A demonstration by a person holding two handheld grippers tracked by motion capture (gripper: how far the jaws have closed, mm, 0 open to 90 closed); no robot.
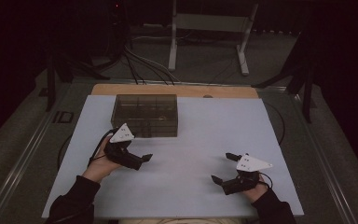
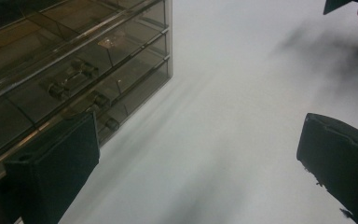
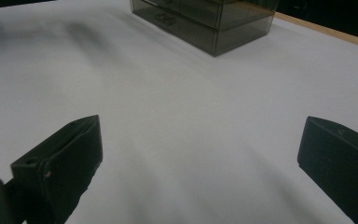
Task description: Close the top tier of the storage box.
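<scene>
Just beside the smoky drawer box [image 1: 145, 115], your left gripper [image 1: 137, 148] sits wide open with nothing in it.

Your left gripper is right at the near-left corner of the box, jaws spread and pointing along its front face rather than at it. From the left gripper view, the drawer box [image 2: 70, 74] sits off toward the left jaw, and you can see its little drawer handles through the tinted plastic, but the box isn't between the jaws, only bare white table [image 2: 223, 116]. Your right gripper [image 1: 223, 167] is well apart from the box, out on the near-right side of it, jaws also spread wide and empty. From the right gripper view the box [image 3: 205, 18] is far off ahead.
</scene>
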